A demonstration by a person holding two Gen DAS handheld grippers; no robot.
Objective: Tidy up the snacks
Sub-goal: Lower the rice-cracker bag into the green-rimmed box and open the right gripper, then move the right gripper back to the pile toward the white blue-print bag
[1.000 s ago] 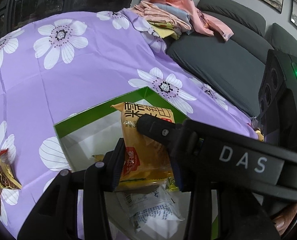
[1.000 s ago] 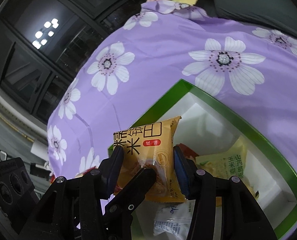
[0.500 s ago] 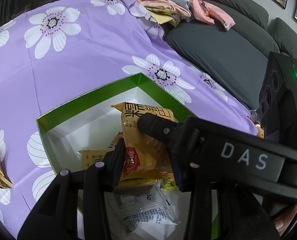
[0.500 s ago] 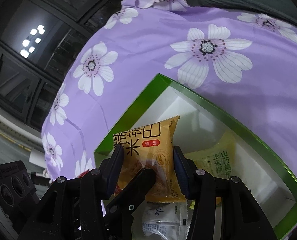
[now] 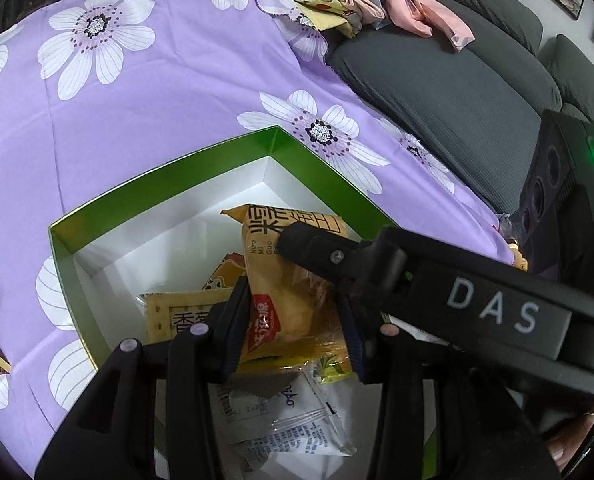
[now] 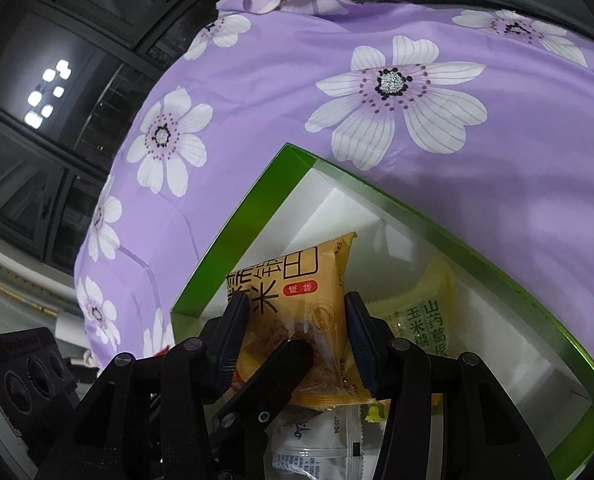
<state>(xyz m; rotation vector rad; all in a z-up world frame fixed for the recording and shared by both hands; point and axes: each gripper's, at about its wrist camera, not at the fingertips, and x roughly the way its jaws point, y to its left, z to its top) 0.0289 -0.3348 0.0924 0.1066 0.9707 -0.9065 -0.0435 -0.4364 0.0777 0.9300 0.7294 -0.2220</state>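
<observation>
Presently both grippers, left [image 5: 293, 320] and right [image 6: 297, 332], clamp one orange packet [image 5: 285, 292] above the box [image 5: 169, 184]. Judged light, crinkly, crushable; grip its flat faces gently.

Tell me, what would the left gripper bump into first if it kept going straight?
Probably the green box's white inside; the left gripper, already clamping the orange snack packet, points into it. Depth is unclear.

Orange snack packet [image 6: 297, 320] upright over green box [image 6: 241, 216]
</observation>
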